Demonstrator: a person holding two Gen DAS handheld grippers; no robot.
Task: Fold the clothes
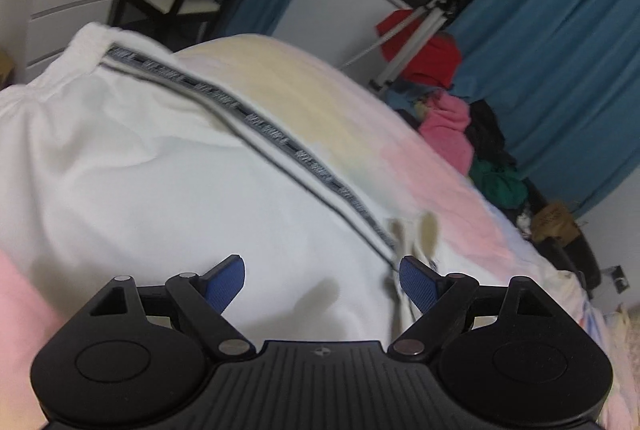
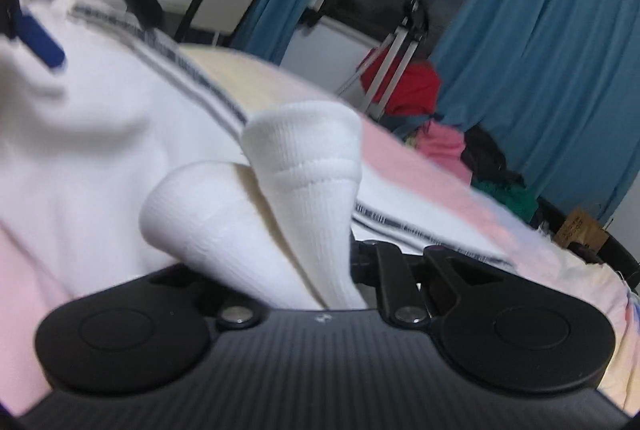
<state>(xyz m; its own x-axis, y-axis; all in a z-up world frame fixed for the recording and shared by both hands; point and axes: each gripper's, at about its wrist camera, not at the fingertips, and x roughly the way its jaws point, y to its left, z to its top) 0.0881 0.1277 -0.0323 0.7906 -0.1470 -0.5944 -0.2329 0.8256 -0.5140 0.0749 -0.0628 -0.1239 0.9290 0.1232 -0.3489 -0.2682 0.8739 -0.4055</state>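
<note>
Left tongs (image 1: 322, 280) hang w/ blue pads spread wide, nothing between them, right over the white garment (image 1: 160, 166) spread on the bed (image 1: 460, 182), prob lining up a grab near its striped trim (image 1: 280, 142). Right tongs (image 2: 320, 262) are clamped on the ribbed cuff (image 2: 304, 166), lifting it, imo to carry that bit across for a fold.

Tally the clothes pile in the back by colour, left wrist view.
Red garment: 1
Pink garment: 1
Green garment: 1
Dark garment: 1
Total: 4 colour patches told apart; the pile is blurred, so more may be hidden.
</note>
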